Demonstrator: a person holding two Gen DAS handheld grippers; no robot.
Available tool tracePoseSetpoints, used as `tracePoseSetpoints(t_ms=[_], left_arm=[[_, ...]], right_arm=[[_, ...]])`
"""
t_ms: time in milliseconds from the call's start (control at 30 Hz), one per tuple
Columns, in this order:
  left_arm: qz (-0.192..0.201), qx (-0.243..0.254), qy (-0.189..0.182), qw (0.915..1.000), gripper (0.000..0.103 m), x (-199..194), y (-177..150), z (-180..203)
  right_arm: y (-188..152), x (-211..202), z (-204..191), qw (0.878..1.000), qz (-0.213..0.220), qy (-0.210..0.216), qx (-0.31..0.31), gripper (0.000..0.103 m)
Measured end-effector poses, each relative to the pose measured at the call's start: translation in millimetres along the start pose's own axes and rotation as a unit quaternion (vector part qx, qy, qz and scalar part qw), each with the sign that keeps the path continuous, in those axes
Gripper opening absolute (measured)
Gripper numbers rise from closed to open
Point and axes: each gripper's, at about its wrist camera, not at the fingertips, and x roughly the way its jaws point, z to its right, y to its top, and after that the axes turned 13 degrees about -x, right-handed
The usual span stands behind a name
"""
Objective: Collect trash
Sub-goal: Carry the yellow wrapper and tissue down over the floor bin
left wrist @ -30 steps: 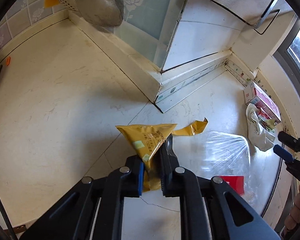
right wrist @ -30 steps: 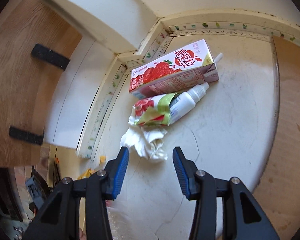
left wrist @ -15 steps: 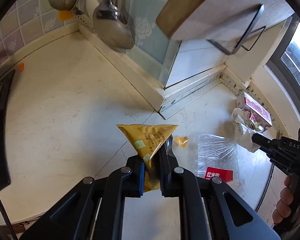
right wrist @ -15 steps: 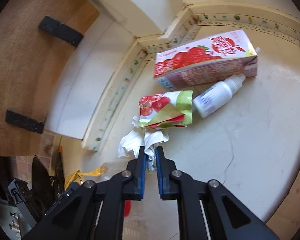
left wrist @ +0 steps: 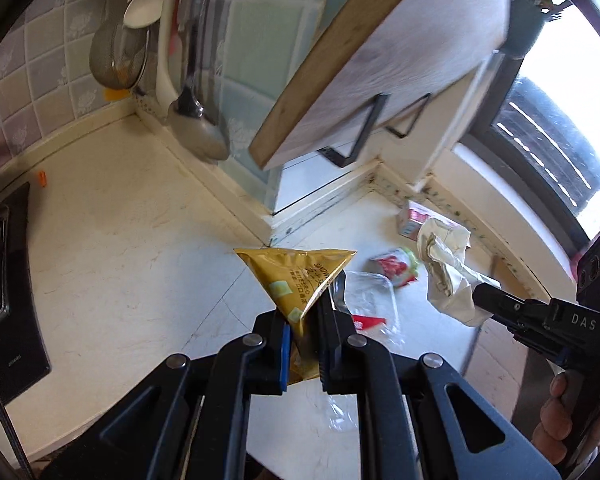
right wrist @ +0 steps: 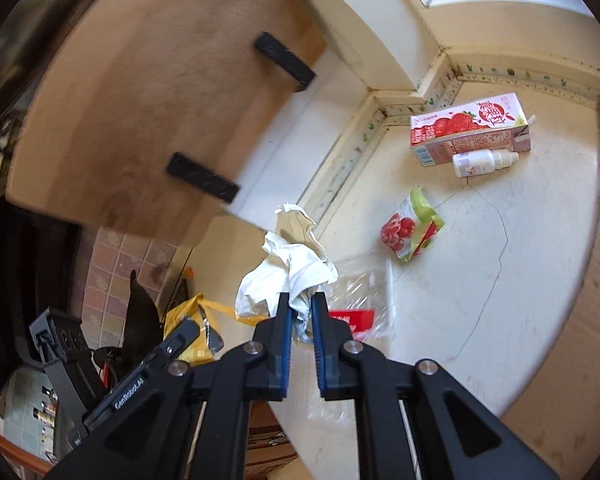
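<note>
Presently | left gripper (left wrist: 303, 332) fingers pinched on gold wrapper (left wrist: 296, 276), held above counter (left wrist: 120, 248) | right gripper (right wrist: 301, 314) fingers clamped on crumpled tissue (right wrist: 288, 268), lifted | both judged light, soft, crushable; best taken by a bunched fold.

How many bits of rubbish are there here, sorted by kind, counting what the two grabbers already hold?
Foil or plastic wrappers: 2 (gold wrapper, strawberry wrapper)
Crumpled tissue: 1 (tissue)
Cartons: 1 (carton)
Small bottles: 1 (bottle)
Clear bags: 1 (bag)
Total: 6
</note>
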Motion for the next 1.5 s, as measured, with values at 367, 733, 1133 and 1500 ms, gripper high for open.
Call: tracePoseSetpoints(t_ms=[367,733,1133,1500], left_arm=[[-0.006,0.091,-0.077,0.9928,0.008,-114,-43,-9],[-0.054,0.159,-0.121,0.9783,0.008,-190,-106,-60],[-0.116,0.210,-0.104,0.9651,0.008,-208,-169,-106],[-0.165,0.240,-0.023,0.9563,0.008,-154,-222,-126]], right_arm=[[-106,-93,-101,0.996,0.061,-0.060,-0.005,0.009],[-226,-125,-189,0.990,0.097,-0.104,0.022,0.009],[-319,-109,-226,0.988,0.067,-0.132,0.047,0.009],[-376,-66,-199,0.986,-0.010,-0.157,0.056,0.009]])
